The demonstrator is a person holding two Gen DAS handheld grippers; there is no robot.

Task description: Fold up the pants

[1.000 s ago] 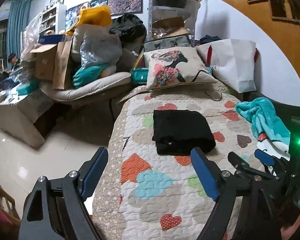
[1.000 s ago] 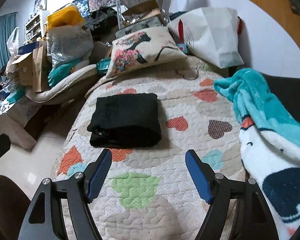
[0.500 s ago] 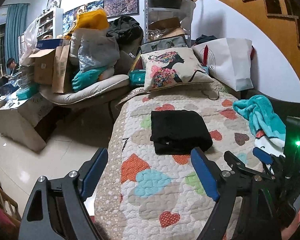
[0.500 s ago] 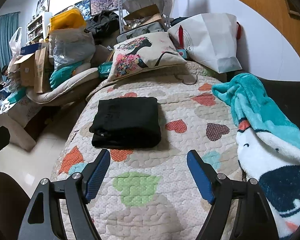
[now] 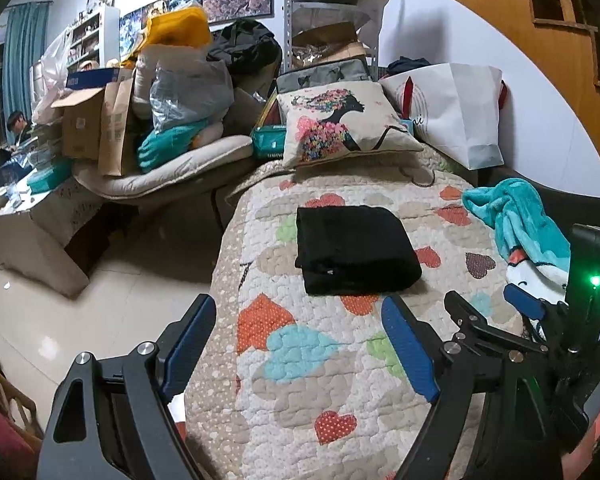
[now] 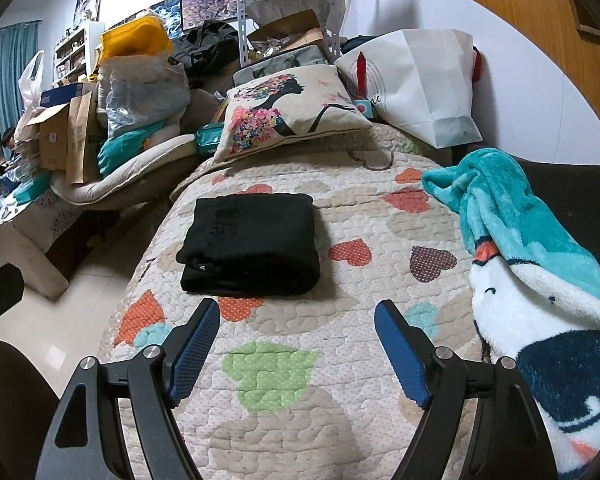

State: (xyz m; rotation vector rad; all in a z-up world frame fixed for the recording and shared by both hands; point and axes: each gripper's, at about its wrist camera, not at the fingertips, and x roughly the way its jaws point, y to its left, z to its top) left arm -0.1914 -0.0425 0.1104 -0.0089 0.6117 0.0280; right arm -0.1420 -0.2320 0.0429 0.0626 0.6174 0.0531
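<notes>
Clutter fills the far side of the room, and nearer to me runs a bed under a cream quilt [image 6: 300,320] printed with coloured hearts. On that quilt, about midway along it, lie the black pants [image 6: 252,244], folded into a thick, neat rectangle with the layered edges facing me; they rest flat and nothing touches them. My left fingers [image 5: 300,344] hang above the near end of the quilt with their blue pads spread wide apart and nothing between them, the pants lying just beyond their tips. My right fingers [image 6: 296,344] are likewise spread wide and empty, over the quilt on the near side of the pants and clear of the fabric. In the left view the right tool also shows at the right edge, beside the left one, with a small green light [image 5: 595,280] glowing on it. Right of the pants, at the quilt's right edge, a fluffy teal and white blanket [image 6: 532,264] lies bunched up. Beyond the pants, at the far end of the quilt, a cushion [image 6: 284,110] with a flower-haired woman on it leans tilted, and a white paper bag [image 6: 420,88] stands just right of the cushion against the white wall.
</notes>
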